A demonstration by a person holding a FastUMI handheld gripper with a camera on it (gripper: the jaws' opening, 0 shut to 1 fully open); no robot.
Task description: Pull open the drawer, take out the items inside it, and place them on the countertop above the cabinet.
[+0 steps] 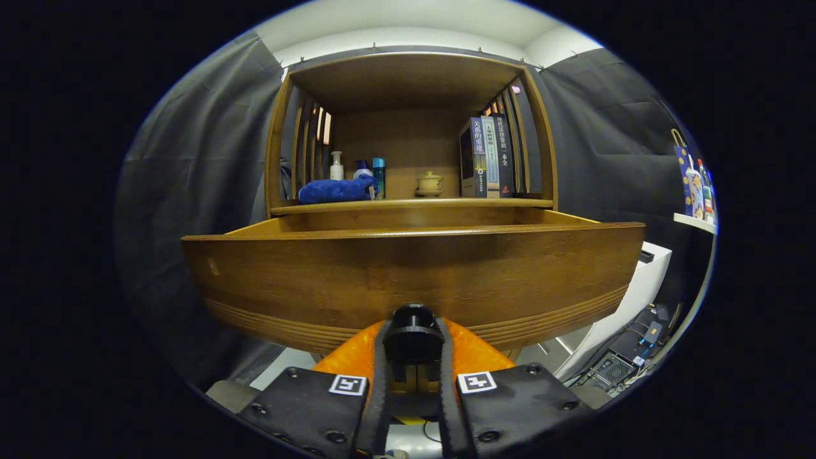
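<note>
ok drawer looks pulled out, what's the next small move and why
Probably let go of the knob and lift the gripper above the drawer front. Both fingers clamp the knob, the drawer stands well out from the cabinet, and its inside is hidden behind the front panel from here.

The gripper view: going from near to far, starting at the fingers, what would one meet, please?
Fingers closed on the drawer knob → drawer front → shelf edge → blue cloth → bottles near the cabinet's back panel.
</note>
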